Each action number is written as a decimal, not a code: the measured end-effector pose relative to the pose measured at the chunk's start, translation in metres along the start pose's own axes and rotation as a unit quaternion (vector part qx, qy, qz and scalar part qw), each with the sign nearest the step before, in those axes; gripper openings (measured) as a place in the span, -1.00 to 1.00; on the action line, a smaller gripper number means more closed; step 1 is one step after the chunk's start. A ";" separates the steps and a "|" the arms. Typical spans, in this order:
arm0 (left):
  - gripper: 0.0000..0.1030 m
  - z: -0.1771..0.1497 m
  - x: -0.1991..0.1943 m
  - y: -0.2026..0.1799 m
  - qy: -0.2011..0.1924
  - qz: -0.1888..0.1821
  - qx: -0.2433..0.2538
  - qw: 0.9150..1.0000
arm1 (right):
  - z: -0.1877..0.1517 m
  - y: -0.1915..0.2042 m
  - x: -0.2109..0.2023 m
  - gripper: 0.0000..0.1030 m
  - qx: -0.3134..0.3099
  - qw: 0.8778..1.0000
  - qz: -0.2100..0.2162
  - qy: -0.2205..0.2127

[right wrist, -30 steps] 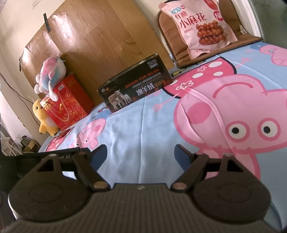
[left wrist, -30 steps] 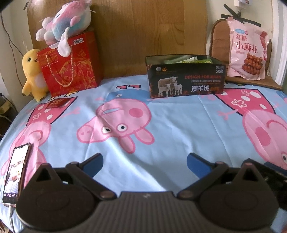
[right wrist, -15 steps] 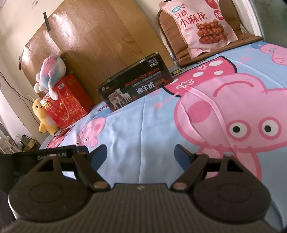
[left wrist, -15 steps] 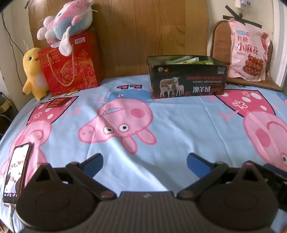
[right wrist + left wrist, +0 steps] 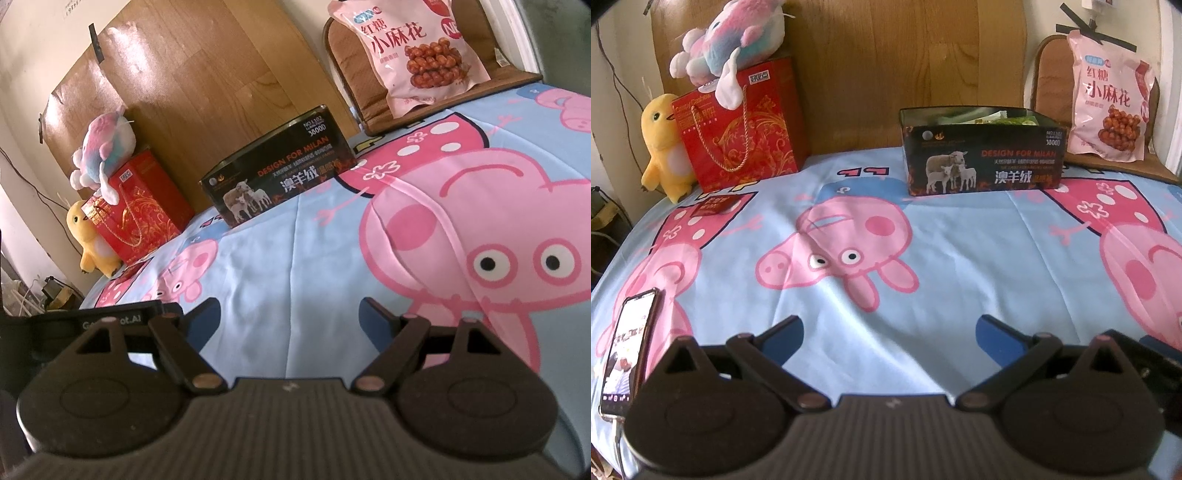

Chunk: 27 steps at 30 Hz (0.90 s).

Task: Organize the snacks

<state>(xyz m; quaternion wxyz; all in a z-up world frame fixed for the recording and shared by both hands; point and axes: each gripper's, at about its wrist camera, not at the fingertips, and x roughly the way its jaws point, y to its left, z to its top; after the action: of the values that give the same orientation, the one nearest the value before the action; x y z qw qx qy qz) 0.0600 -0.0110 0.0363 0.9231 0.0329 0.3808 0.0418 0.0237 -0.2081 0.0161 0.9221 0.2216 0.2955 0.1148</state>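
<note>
A black open-topped box with sheep printed on it stands at the far side of the table, with green snack packets showing inside. A pink snack bag leans on a chair back at the far right. A small red packet lies flat near the red gift bag. My left gripper hovers open over the blue cartoon cloth, nothing between its fingers. My right gripper is also open and empty, low over the cloth, with the left gripper's body at its left.
A red gift bag stands at the far left with a pastel plush on top and a yellow plush beside it. A phone lies at the near left edge. A wooden board stands behind the table.
</note>
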 end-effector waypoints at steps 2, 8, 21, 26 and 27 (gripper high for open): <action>1.00 0.000 0.000 0.000 0.001 0.000 0.000 1.000 | 0.001 0.000 0.000 0.63 0.000 1.000 0.000 0.000; 1.00 0.000 0.000 0.000 0.001 0.000 0.000 1.000 | 0.001 0.000 0.001 0.63 0.001 1.000 0.000 0.001; 1.00 -0.001 0.002 -0.001 0.005 -0.005 0.004 1.000 | 0.001 0.000 0.001 0.64 0.001 1.000 -0.001 0.001; 1.00 -0.001 0.002 -0.002 0.006 -0.005 0.005 1.000 | 0.001 0.000 0.001 0.64 0.001 1.000 -0.001 0.001; 1.00 -0.001 0.002 -0.002 0.007 -0.005 0.006 1.000 | 0.000 0.000 0.001 0.64 0.001 1.000 -0.001 0.001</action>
<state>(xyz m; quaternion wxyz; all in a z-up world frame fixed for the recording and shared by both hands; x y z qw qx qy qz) 0.0607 -0.0124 0.0341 0.9206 0.0360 0.3873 0.0349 0.0244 -0.2077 0.0163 0.9217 0.2223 0.2969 0.1137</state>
